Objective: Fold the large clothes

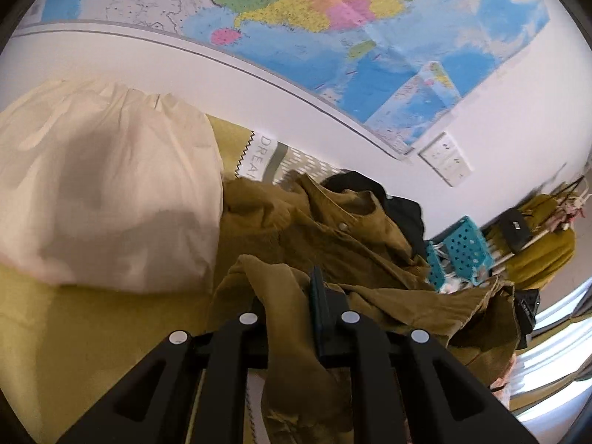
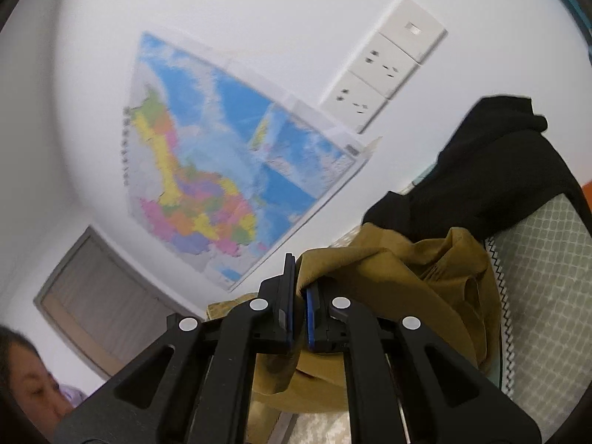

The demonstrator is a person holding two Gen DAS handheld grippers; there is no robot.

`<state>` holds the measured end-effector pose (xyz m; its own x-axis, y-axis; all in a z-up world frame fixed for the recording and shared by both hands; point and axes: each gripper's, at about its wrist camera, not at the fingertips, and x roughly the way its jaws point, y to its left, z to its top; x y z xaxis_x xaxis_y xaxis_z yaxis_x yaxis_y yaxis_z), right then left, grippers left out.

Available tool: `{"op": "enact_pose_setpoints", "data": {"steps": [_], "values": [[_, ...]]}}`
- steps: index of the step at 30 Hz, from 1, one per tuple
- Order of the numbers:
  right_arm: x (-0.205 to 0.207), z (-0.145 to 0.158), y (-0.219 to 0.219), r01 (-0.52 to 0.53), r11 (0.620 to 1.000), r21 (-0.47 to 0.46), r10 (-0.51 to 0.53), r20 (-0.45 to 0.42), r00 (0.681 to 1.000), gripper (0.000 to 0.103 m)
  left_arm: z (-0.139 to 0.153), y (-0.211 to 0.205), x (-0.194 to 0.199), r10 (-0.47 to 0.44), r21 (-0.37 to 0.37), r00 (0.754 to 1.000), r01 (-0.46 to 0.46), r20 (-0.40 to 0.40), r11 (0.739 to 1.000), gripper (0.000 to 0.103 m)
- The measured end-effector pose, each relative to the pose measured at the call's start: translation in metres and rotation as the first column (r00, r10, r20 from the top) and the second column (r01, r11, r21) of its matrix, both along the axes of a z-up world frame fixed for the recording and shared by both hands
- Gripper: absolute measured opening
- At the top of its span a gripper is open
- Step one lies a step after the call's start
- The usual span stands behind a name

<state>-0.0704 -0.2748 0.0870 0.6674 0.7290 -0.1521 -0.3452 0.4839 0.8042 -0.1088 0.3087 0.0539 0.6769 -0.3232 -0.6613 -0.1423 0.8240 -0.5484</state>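
An olive-brown corduroy shirt with a snap button lies crumpled on a bed and is lifted at two spots. My left gripper is shut on a fold of it; cloth drapes down between the fingers. My right gripper is shut on another edge of the same shirt, held up toward the wall. A black garment lies behind the shirt; it also shows in the left wrist view.
A white pillow lies on the yellow-green bedsheet at left. A map and wall sockets hang on the white wall. Teal baskets and a clothes rack stand at right. A person's face is at lower left.
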Motion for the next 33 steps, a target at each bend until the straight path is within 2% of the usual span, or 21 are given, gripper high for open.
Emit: {"op": "enact_pose_setpoints", "data": {"steps": [3, 8, 15, 20, 33], "values": [[0.025, -0.006, 0.001, 0.008, 1.0, -0.022, -0.008, -0.036, 0.999, 0.005, -0.004, 0.002, 0.022, 0.012, 0.014, 0.999, -0.011, -0.034, 1.0, 0.011], [0.061, -0.019, 0.002, 0.026, 0.998, -0.064, -0.032, -0.094, 0.995, 0.005, -0.014, 0.014, 0.052, 0.024, -0.018, 0.997, -0.025, -0.079, 1.0, 0.013], [0.103, -0.043, 0.002, 0.046, 0.995, -0.09, -0.062, -0.183, 0.981, 0.006, -0.029, 0.021, 0.09, 0.041, -0.018, 0.987, -0.044, -0.153, 0.999, 0.015], [0.122, -0.059, 0.002, 0.055, 0.993, -0.1, -0.077, -0.231, 0.97, 0.006, -0.043, 0.026, 0.111, 0.047, -0.023, 0.98, -0.052, -0.192, 0.998, 0.016], [0.161, -0.085, 0.005, 0.076, 0.989, -0.127, -0.112, -0.308, 0.945, 0.006, -0.057, 0.036, 0.142, 0.048, -0.018, 0.973, -0.054, -0.228, 0.998, 0.018]]}}
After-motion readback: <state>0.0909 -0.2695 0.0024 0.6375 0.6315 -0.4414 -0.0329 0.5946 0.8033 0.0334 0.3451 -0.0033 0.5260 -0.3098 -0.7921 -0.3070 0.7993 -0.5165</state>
